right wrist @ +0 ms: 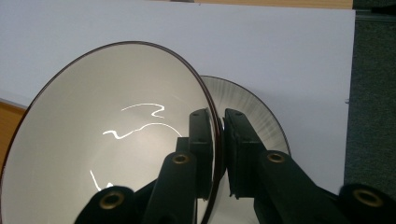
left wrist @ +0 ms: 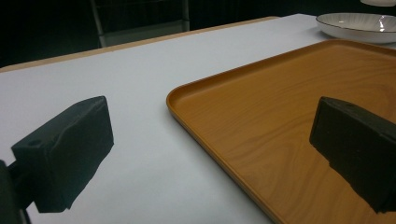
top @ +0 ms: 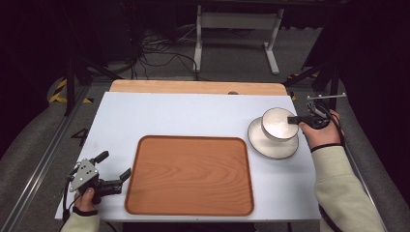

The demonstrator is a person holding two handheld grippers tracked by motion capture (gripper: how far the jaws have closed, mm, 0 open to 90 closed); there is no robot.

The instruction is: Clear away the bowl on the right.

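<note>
While pinched, bowl (right wrist: 107, 140) rim between right gripper (right wrist: 219, 154) jaws.

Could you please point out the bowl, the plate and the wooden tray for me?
bowl (right wrist: 107, 140): right gripper view, on its white inner wall.
plate (top: 270, 147): high view, on its bare front rim.
wooden tray (top: 188, 174): high view, on its bare middle.

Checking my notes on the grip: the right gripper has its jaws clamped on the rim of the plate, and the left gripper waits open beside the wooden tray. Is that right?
Not quite. The right gripper is clamped on the rim of the bowl, not the plate, which lies beneath it; the right gripper view shows this. The left gripper does wait open beside the wooden tray.
</note>
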